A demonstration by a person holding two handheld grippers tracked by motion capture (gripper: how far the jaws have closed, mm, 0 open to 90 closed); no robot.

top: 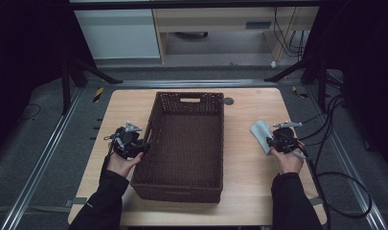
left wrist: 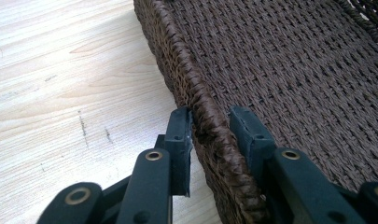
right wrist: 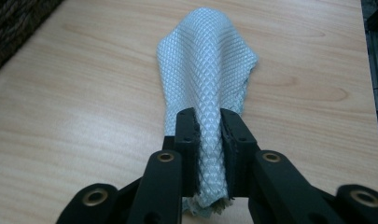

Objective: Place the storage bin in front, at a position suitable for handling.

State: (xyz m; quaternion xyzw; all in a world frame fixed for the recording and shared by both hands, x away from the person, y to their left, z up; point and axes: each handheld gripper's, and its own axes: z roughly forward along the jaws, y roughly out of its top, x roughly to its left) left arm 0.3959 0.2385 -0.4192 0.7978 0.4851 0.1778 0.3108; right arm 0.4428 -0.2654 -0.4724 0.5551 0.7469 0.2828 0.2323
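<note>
On the table [top: 249,167]: two handheld grippers at work.
Left gripper [left wrist: 210,128]: jaws clamped across the wicker basket [left wrist: 289,60] rim.
Right gripper [right wrist: 209,123]: jaws pinched tight on a pale blue cloth [right wrist: 207,65].

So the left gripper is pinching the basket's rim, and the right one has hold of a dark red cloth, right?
Not quite: the cloth is pale blue-grey, not dark red, as the right gripper view shows. The right gripper does hold it, and the left gripper does pinch the basket rim.

High view: above the person's side, looking forward and down — whole surface [top: 239,191], far off.
Left gripper view: close along its tongs [left wrist: 210,140] — shares the basket [left wrist: 289,60] rim.
Right gripper view: close, shares the cloth [right wrist: 207,70].
</note>
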